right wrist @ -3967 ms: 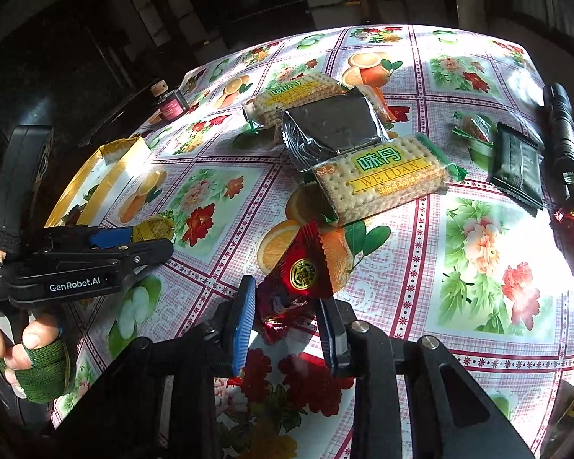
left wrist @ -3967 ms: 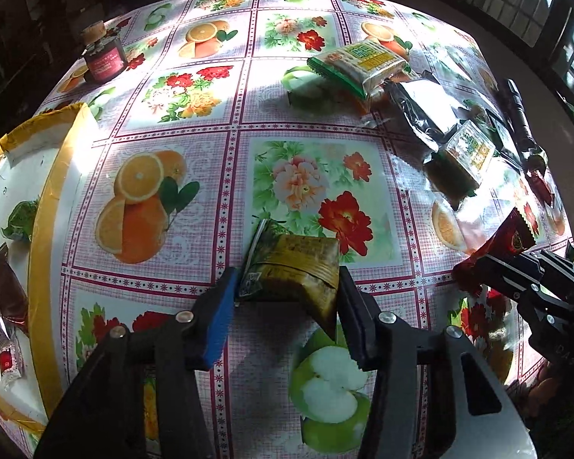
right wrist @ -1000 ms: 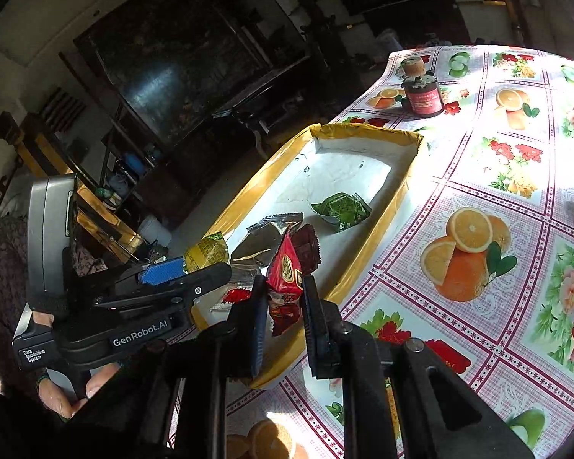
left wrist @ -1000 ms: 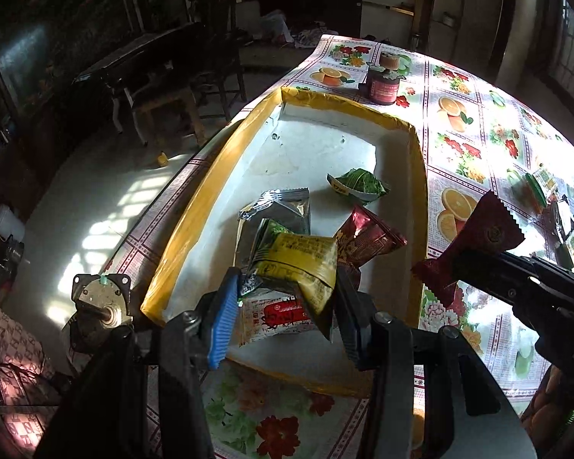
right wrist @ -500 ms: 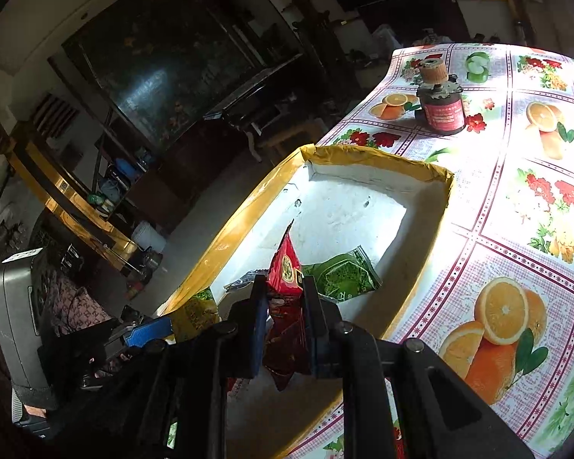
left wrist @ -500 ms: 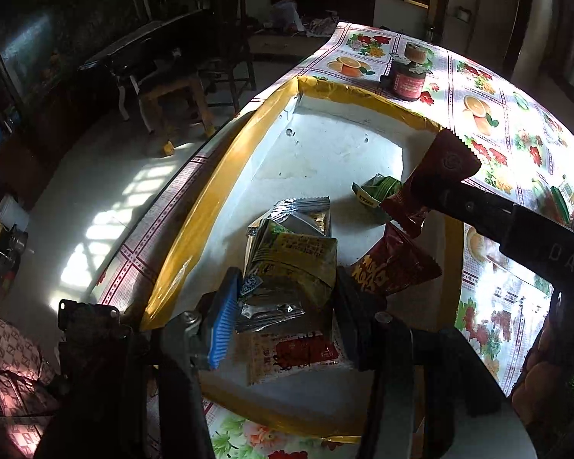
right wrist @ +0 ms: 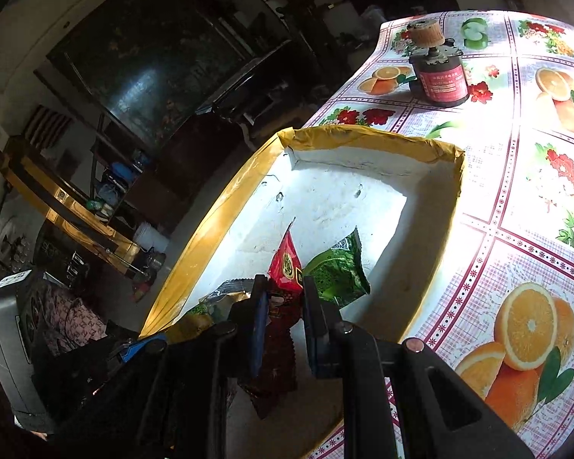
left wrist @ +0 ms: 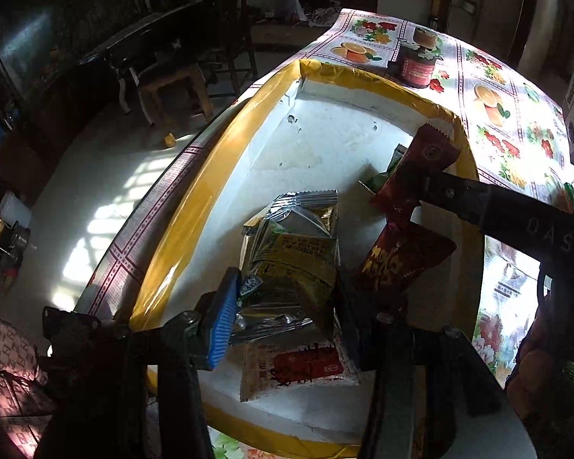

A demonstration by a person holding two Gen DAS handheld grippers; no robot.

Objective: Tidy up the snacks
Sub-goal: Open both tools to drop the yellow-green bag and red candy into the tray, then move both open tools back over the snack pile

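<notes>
A white foam tray point(left wrist: 195, 210) with a yellow taped rim holds several snack packets. My left gripper point(left wrist: 283, 317) hangs low over its near end. A yellow-green snack packet point(left wrist: 291, 264) sits between its jaws, which are opening, and the pads still touch the packet. It lies on a silver packet point(left wrist: 306, 206) and a white-and-red one point(left wrist: 302, 367). My right gripper point(right wrist: 283, 306) is shut on a red snack packet point(right wrist: 285, 267), held upright over the tray point(right wrist: 218, 206) just left of a green packet point(right wrist: 336, 271). The left wrist view shows that red packet point(left wrist: 421, 164) at the right.
A dark red packet point(left wrist: 398, 264) leans in the tray under the right gripper's arm. A small dark jar with a red label point(right wrist: 440, 72) stands on the flowered tablecloth beyond the tray's far end. The table edge runs along the tray's left side, with dark furniture past it.
Both grippers have moved further in over the tray and sunk a little. The red packet now hangs over the tray's middle. The yellow-green packet has come down onto the pile.
</notes>
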